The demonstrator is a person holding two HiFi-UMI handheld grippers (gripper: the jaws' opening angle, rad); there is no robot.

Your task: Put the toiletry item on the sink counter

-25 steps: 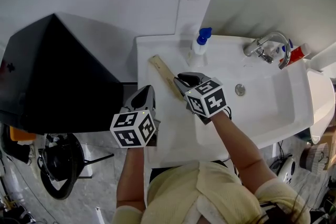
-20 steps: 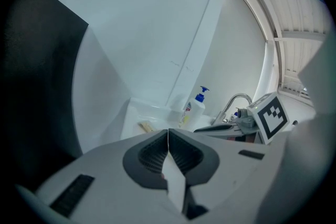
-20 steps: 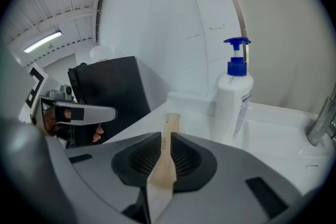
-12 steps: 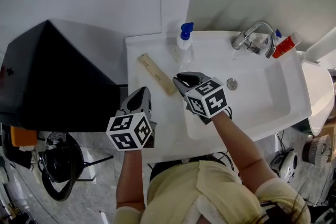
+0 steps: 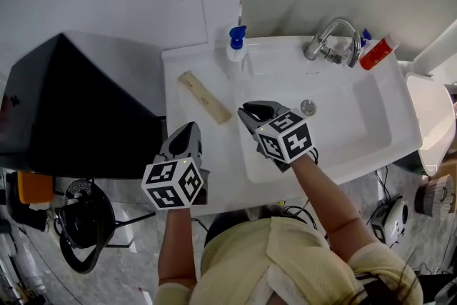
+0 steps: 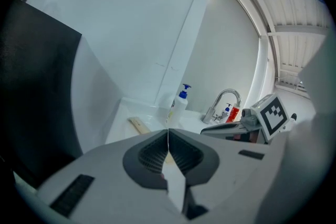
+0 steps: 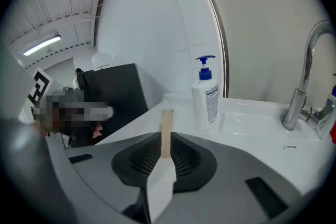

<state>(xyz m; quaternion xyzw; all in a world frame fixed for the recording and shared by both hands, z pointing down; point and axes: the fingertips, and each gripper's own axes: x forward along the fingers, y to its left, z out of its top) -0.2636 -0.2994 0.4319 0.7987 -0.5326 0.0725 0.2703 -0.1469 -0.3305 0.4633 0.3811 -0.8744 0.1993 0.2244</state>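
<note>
toiletry item (image 5: 205, 98), a flat wooden strip, lies on the white surface (image 5: 214, 178) left of the basin (image 5: 335, 128), just ahead of the right claw (image 5: 250, 111), whose jaws stand a narrow slit apart on nothing; the left claw (image 5: 187, 132) is pressed together, empty. i'd lift the right claw straight back, clear of the strip's near end.

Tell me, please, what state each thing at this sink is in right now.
Left tongs: shut, empty.
Right tongs: slightly apart, holding nothing.
Wooden toiletry item: lying flat on the counter, free of both tongs.
Pump bottle: standing upright.
Faucet: no running water visible.
</note>
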